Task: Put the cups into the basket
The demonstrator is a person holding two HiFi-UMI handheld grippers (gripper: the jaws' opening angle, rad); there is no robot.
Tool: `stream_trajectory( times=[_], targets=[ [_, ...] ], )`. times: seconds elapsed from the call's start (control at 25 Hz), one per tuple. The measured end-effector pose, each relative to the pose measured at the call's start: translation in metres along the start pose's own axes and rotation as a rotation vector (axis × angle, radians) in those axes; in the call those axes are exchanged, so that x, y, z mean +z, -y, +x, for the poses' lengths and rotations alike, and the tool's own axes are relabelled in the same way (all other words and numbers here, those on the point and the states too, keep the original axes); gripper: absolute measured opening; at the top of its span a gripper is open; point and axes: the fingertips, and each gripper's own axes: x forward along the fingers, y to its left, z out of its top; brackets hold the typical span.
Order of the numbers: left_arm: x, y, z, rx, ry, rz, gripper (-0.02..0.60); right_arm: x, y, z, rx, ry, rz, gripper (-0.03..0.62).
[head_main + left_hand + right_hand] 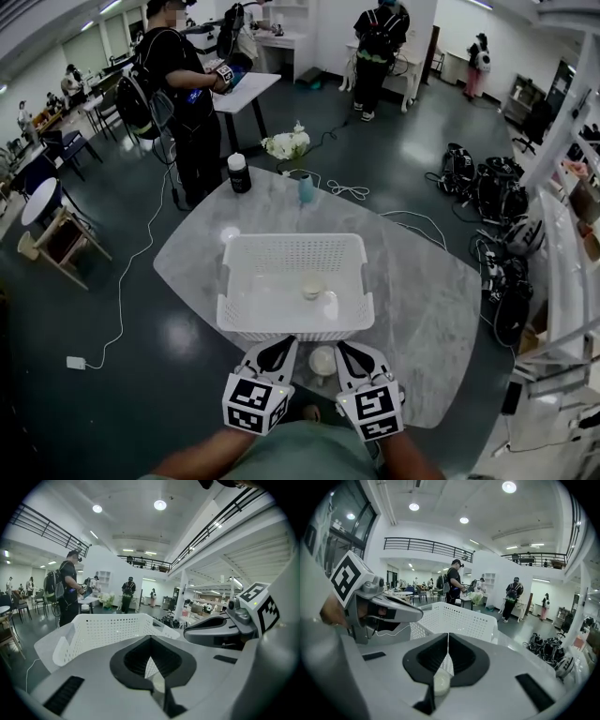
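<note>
A white perforated basket (291,244) stands in the middle of the marble table (422,300), with a small pale cup (312,288) on its floor. Another pale cup (322,361) stands on the table just in front of the basket. My left gripper (292,340) is shut and empty to the cup's left. My right gripper (340,344) is shut to its right, tips near the basket's front wall. In the left gripper view the left gripper (151,639) faces the basket (108,630). In the right gripper view the right gripper (448,637) faces the basket (459,620); a pale round shape shows low behind its tips.
On the table's far side stand a black canister (240,173), a blue bottle (306,187), white flowers (287,143) and a coiled cable (347,190). A person (183,84) stands just beyond it. Bags (487,187) lie on the floor at the right, a chair (56,239) at the left.
</note>
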Motion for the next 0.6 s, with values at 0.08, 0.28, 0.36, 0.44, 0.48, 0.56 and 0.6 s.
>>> stream_trajectory(
  times=[0.08,0.28,0.36,0.44,0.48,0.56,0.6],
  targets=[
    [-0.012,0.004,-0.005,0.001,-0.016,-0.005,0.0,-0.012,-0.007,-0.005,0.005,-0.019,0.01,0.02],
    [-0.033,0.011,-0.018,0.012,-0.043,-0.016,-0.002,-0.031,-0.019,-0.016,0.017,-0.051,0.037,0.02],
    [-0.039,0.013,-0.022,0.017,-0.051,-0.014,-0.002,-0.038,-0.023,-0.018,0.021,-0.063,0.045,0.02],
    [-0.044,0.014,-0.025,0.022,-0.059,-0.007,-0.002,-0.043,-0.026,-0.019,0.022,-0.072,0.05,0.02],
    [-0.047,0.014,-0.026,0.024,-0.063,-0.002,-0.002,-0.046,-0.027,-0.02,0.022,-0.075,0.052,0.02],
    [-0.051,0.016,-0.027,0.025,-0.069,0.004,-0.002,-0.05,-0.029,-0.02,0.021,-0.08,0.057,0.02],
    [-0.053,0.017,-0.027,0.024,-0.071,0.005,-0.002,-0.052,-0.029,-0.02,0.02,-0.083,0.058,0.02]
  ],
)
